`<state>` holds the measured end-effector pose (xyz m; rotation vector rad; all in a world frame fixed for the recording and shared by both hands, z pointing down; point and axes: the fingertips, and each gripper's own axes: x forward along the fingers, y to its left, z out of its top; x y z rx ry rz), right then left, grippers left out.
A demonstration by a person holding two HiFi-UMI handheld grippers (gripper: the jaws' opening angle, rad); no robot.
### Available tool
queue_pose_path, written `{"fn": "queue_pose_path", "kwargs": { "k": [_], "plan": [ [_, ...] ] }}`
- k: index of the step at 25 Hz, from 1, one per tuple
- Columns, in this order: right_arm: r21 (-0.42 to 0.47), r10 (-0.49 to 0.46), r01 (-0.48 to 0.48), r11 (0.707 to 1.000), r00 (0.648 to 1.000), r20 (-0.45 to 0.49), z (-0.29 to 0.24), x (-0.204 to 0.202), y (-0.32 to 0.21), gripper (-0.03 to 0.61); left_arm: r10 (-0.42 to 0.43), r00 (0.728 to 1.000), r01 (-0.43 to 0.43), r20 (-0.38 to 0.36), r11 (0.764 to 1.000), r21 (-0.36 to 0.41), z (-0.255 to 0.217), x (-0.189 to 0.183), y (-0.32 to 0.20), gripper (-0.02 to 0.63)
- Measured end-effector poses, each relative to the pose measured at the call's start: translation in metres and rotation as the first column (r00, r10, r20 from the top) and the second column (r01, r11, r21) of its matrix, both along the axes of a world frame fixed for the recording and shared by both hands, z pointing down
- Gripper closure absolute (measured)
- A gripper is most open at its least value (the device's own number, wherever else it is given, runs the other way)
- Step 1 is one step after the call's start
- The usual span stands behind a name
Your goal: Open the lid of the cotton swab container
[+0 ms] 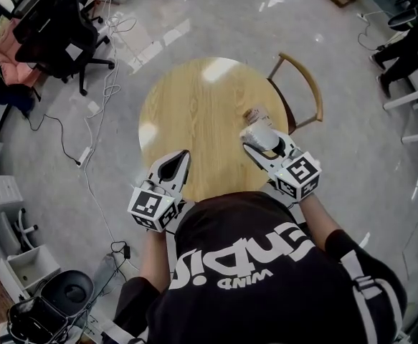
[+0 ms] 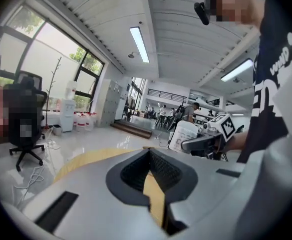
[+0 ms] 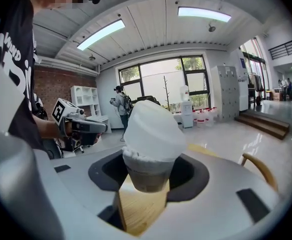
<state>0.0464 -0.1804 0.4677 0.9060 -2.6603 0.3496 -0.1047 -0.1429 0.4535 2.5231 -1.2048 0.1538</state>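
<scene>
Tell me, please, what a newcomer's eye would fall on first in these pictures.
The round wooden table fills the middle of the head view. Over its near right side the right gripper grips a white-lidded container; the left gripper, shut and empty, hangs at the near left edge.

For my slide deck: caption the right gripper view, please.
Right tool grips the cotton swab container, white lid on, over the wooden table.
</scene>
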Motion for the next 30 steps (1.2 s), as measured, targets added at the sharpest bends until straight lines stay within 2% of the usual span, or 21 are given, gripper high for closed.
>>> {"fn": "queue_pose_path", "kwargs": {
  "k": [6, 11, 30],
  "plan": [
    [0.042, 0.043, -0.044, 0.998, 0.999, 0.025, -0.006, 0.002, -0.007, 0.38, -0.078, 0.997, 0.077, 0.008, 0.993, 0.09, -0.002, -0.008, -0.008, 0.603],
    [0.054, 0.076, -0.078, 0.996, 0.996, 0.037, -0.009, 0.005, -0.013, 0.38, -0.102, 0.994, 0.095, 0.042, 0.985, 0.146, -0.003, -0.007, -0.012, 0.603],
    [0.071, 0.07, -0.073, 0.995, 0.997, 0.044, -0.01, 0.0, -0.025, 0.38, -0.13, 0.991, 0.126, 0.019, 0.982, 0.142, -0.004, -0.012, -0.022, 0.603]
  ]
}}
